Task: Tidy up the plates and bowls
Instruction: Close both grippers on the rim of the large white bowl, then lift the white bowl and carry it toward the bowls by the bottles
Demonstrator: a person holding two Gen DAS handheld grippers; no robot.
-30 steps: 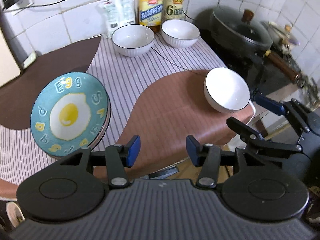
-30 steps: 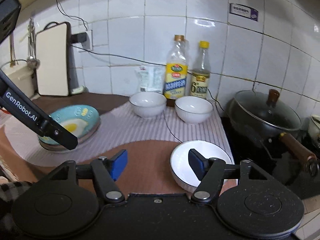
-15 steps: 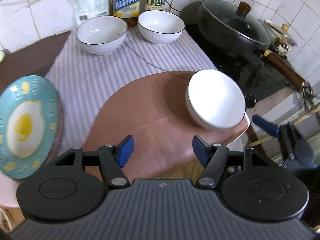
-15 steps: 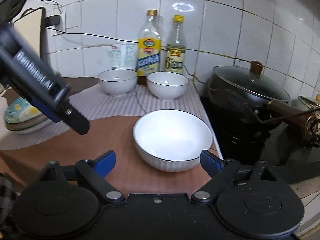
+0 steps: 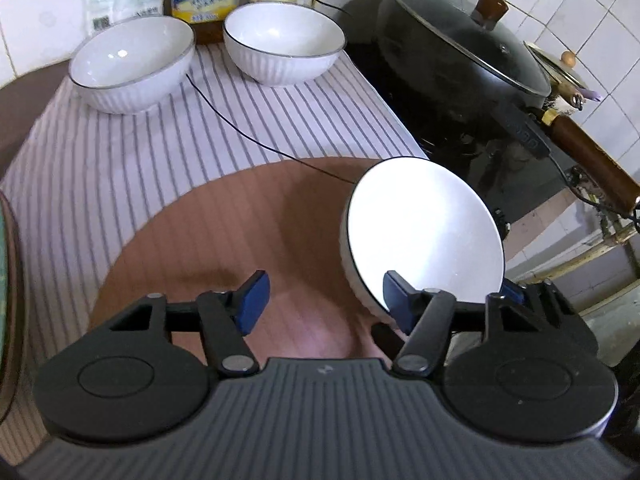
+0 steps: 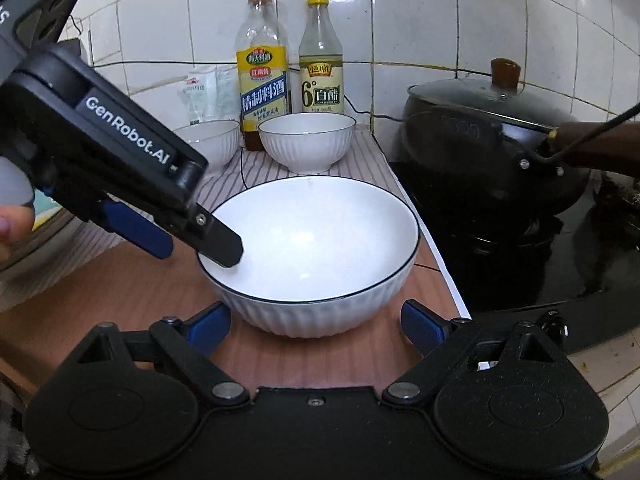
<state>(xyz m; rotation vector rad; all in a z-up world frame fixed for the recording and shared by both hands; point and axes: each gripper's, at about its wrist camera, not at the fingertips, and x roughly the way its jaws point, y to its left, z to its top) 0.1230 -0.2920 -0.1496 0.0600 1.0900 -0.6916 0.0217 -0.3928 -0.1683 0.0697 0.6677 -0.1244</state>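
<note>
Glazed ribbed white bowl (image 6: pixel 310 256), lower centre: stiff, slippery, breakable; pinch its rim. Left hand-held gripper (image 5: pixel 322 300) and right hand-held gripper (image 6: pixel 316 326) both spread.

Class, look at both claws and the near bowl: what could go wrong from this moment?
1. The near bowl sits by the counter's edge beside the stove; a push could slide it off.
2. The left claw has one finger over the rim; closing may tip the bowl.
3. The open right claw straddles the same bowl; the claws may collide.
</note>
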